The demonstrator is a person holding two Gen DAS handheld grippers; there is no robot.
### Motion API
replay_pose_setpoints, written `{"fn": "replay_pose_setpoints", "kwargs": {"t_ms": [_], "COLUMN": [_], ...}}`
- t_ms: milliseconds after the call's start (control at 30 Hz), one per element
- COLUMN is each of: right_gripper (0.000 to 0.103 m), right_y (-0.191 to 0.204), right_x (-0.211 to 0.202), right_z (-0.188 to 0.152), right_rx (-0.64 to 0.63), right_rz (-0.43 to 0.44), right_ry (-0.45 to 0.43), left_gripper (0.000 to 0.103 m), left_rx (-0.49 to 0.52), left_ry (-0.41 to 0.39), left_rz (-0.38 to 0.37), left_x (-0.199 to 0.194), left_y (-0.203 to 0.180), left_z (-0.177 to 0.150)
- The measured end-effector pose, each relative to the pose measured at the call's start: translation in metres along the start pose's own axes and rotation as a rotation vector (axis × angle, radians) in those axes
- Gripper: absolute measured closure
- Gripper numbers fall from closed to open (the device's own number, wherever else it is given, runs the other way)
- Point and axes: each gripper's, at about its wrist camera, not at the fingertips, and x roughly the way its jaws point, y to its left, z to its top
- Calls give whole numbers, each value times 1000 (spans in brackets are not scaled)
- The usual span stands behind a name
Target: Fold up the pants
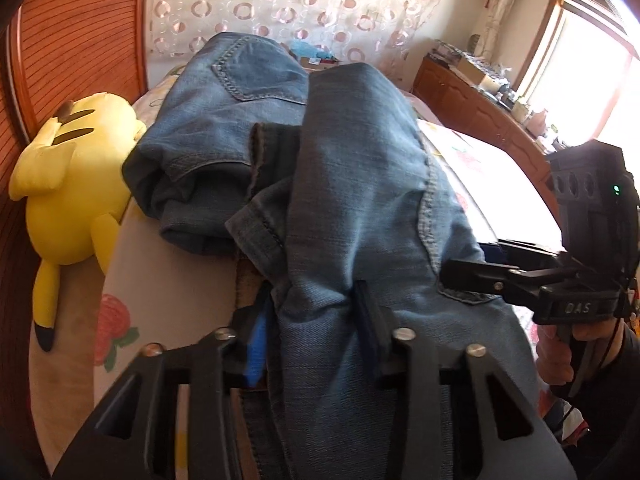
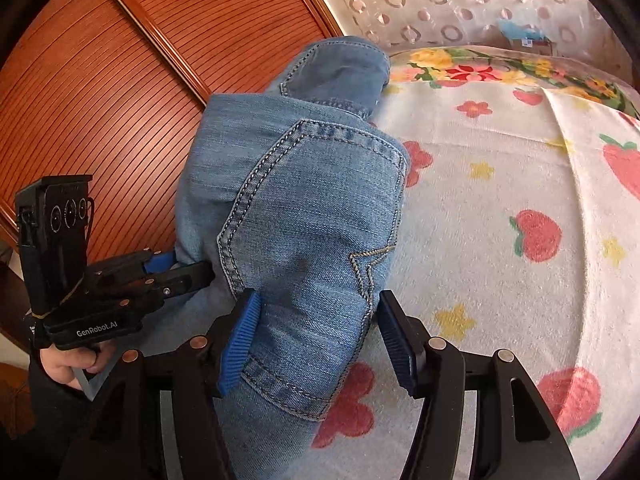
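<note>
Left gripper [image 1: 312, 336] jaws clamped on jeans [image 1: 340, 184]; right gripper [image 2: 316, 344] jaws apart astride them; long axis away toward curtain [image 1: 280, 8]

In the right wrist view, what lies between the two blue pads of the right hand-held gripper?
The jeans: their back-pocket part fills the right hand-held gripper, touching the left pad; the other stands clear.

Faded blue denim pants [image 2: 304, 216] with pale stitching, white bedsheet [image 2: 500, 184] beneath printed with red strawberries and yellow stars, yellow plush toy [image 1: 76, 184] beside pants, blue gripper pads [image 2: 240, 344].
</note>
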Motion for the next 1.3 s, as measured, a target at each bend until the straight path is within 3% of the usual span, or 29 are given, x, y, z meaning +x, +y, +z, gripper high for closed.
{"fn": "replay_pose_setpoints", "kwargs": {"t_ms": [33, 100, 200, 533, 767, 900, 1067, 1300], "right_gripper": [51, 67, 77, 81, 81, 81, 81, 81], "right_y": [-1, 2, 8, 92, 119, 124, 93, 7], "right_x": [0, 0, -8, -66, -63, -48, -15, 64], "right_z": [0, 3, 7, 42, 99, 133, 172, 194], "right_rx": [1, -12, -48, -293, -385, -407, -350, -225], "right_rz": [12, 28, 25, 64, 121, 162, 203, 146], "right_ry": [8, 3, -21, -150, -187, -217, -261, -257], "left_gripper": [73, 82, 87, 89, 89, 89, 89, 89], "left_rx": [2, 8, 4, -42, -59, -64, -46, -36], "left_ry": [1, -3, -31, -256, -369, -394, -383, -250], "left_rz": [-2, -7, -22, -37, 21, 62, 104, 155], "left_x": [-1, -4, -17, -110, -148, -154, -135, -32], "left_y": [-1, -4, -7, -2, 28, 49, 68, 88], "left_z": [0, -1, -3, 10, 50, 79, 128, 180]}}
